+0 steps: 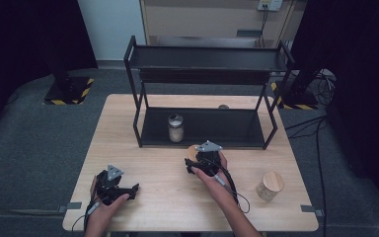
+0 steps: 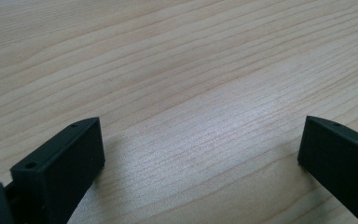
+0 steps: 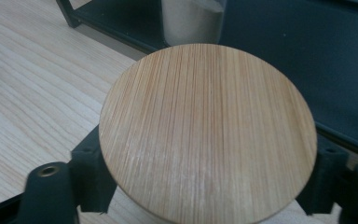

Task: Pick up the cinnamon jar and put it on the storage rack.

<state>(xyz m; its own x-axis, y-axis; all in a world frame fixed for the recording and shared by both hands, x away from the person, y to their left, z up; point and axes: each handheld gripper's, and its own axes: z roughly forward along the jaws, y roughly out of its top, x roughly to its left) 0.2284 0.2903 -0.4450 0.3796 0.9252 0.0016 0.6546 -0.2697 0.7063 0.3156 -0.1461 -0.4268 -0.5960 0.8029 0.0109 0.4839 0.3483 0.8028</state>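
A jar with a round bamboo lid (image 3: 207, 126) stands on the wooden table (image 1: 158, 202) just in front of the black two-tier rack (image 1: 202, 145). My right gripper (image 3: 208, 156) is shut on it, one jaw on each side below the lid. From above, that lid (image 1: 192, 151) peeks out left of the right gripper (image 1: 197, 159). My left gripper (image 1: 128, 191) rests at the table's front left, open, and between its jaws (image 2: 200, 154) there is only bare wood.
A glass jar of white powder (image 1: 175, 127) stands without a lid on the rack's lower shelf (image 3: 279, 60); its base (image 3: 193, 18) is right behind the held lid. Another bamboo-lidded jar (image 1: 269, 185) sits at the front right. The rack's upper shelf (image 1: 207, 59) is bare.
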